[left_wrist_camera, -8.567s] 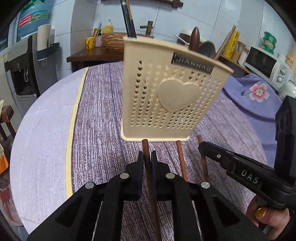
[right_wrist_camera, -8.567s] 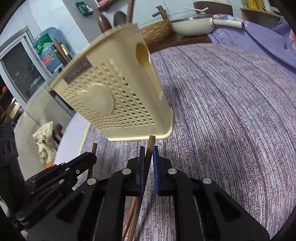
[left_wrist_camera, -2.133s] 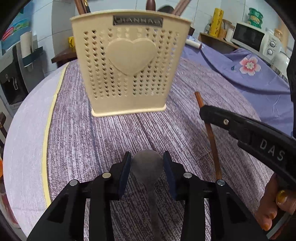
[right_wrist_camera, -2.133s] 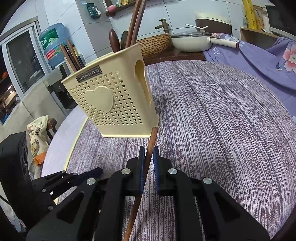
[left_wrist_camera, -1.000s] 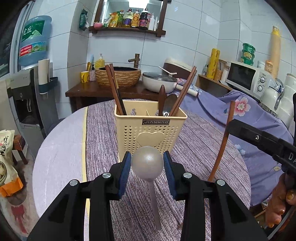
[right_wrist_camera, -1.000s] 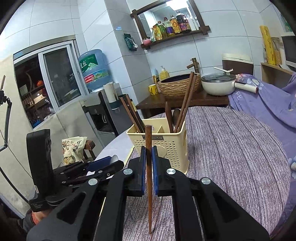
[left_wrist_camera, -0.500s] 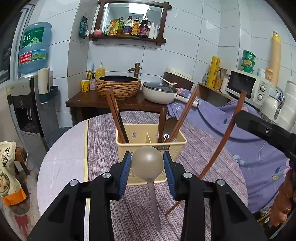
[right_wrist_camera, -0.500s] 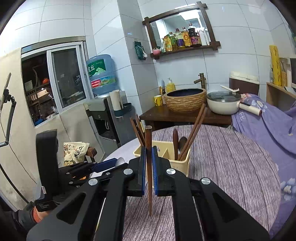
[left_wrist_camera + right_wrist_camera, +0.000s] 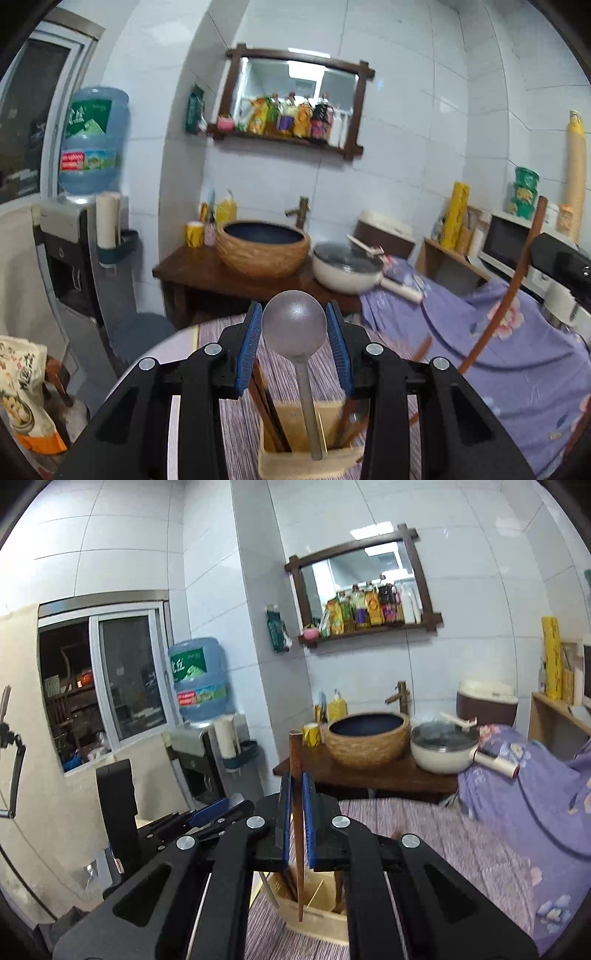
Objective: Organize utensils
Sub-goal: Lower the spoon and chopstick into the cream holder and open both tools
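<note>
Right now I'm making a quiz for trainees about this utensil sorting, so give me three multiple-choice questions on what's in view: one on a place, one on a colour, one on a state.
1. Where is the spoon handle's lower end?
A. above the holder
B. flat on the table
C. inside the woven basin

2. What colour are the pads on the left gripper?
A. red
B. blue
C. yellow

3. What is the right gripper doing?
A. open and empty
B. shut on a spoon
C. shut on a chopstick

Answers:
1 A, the handle hangs down over the holder's open top.
2 B, blue strips line both fingers beside the spoon bowl.
3 C, the brown stick stands upright, pinched between its fingers.
</note>
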